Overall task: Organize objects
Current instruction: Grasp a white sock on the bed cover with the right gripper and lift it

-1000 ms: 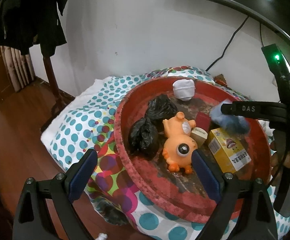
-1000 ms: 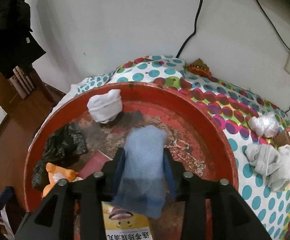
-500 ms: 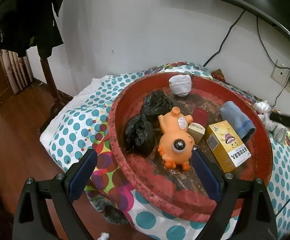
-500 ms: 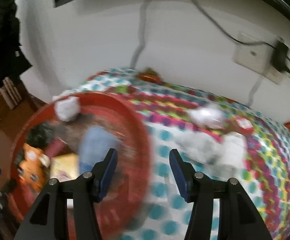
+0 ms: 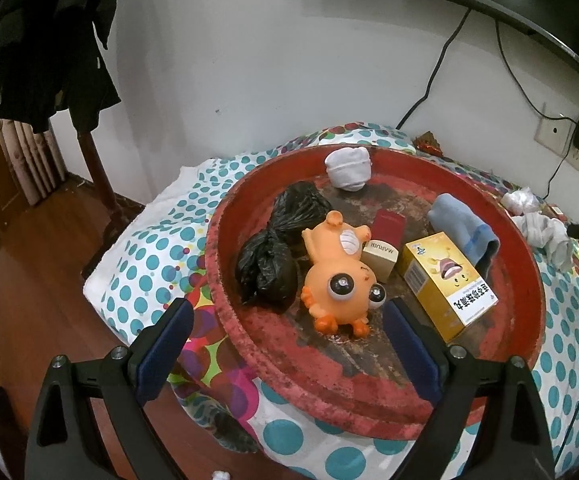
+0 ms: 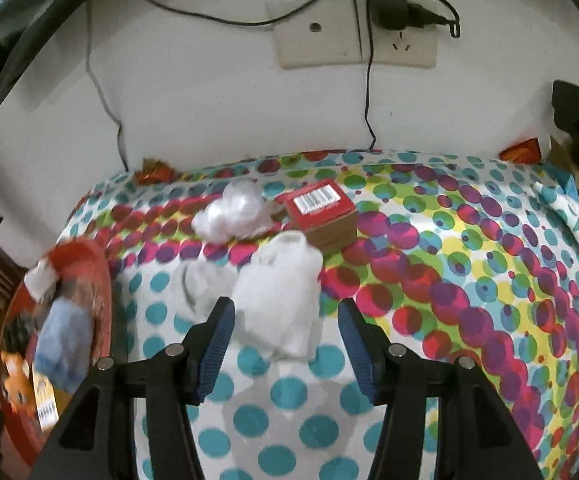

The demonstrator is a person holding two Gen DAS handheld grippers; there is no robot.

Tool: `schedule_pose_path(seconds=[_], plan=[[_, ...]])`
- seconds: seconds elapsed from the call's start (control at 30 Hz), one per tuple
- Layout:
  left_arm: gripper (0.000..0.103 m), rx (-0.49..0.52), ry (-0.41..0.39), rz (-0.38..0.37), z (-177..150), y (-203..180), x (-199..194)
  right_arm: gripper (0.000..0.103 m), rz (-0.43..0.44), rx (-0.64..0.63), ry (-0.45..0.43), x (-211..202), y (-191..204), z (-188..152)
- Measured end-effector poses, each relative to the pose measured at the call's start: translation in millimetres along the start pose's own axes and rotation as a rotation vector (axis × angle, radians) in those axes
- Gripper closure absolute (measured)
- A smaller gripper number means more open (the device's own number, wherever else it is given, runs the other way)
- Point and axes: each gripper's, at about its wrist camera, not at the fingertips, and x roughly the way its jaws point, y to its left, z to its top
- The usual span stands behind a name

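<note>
A red round tray [image 5: 369, 396] on the dotted cloth holds two black bags [image 5: 267, 268], an orange toy [image 5: 339, 276], a yellow box [image 5: 447, 284], a small tan box [image 5: 379, 254], a white sock ball [image 5: 348, 165] and a folded blue cloth [image 5: 463, 228]. My left gripper [image 5: 287, 356] is open and empty, in front of the tray. My right gripper [image 6: 285, 350] is open, its fingers on either side of a white sock [image 6: 277, 308] lying on the cloth. The blue cloth also shows in the right wrist view [image 6: 63, 344], in the tray [image 6: 101, 300].
Behind the white sock lie a second white sock [image 6: 197, 284], a crumpled clear bag [image 6: 233, 212] and a red-topped box [image 6: 323, 212]. Wall sockets with cables [image 6: 353, 36] stand behind. A coat stand [image 5: 93, 152] and wooden floor [image 5: 17, 264] are left of the table.
My right gripper let go of the blue cloth in the tray, opened, and swung right over the dotted cloth to the white sock. My left gripper stayed in place.
</note>
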Motion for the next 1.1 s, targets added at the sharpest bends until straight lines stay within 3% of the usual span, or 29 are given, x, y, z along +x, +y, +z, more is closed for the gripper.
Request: schedule_pose_path(seconds=[0.3,0.5,0.63,0.7,0.83,1.1], plan=[[0.008,-0.012,0.017,-0.024,-1.9,-0.9,4.0,0.048,0.000,0.100,0.048,48.9,-1.1,10.5],[0.008,0.018,0.020,-0.015,-3.7,-8.3,4.7,0.048,-0.006,0.048,0.043,58.8,4.7,2.0],[0.008,0.032,0.007,-0.007,-4.0,-11.2,2.5,0.048,-0.021,-0.044,0.010,56.1,12.8,-7.6],[0.008,0.034,-0.002,0.000,-3.9,-11.9,0.9,0.057,0.001,-0.055,-0.004,52.5,10.9,-11.4],[0.008,0.036,-0.001,0.004,-3.9,-12.3,1.3,0.065,0.015,-0.097,-0.028,40.9,6.3,-19.8],[0.008,0.079,-0.015,0.027,-6.2,-21.3,-1.0,0.067,-0.095,-0.151,-0.095,4.5,-45.0,-33.6]])
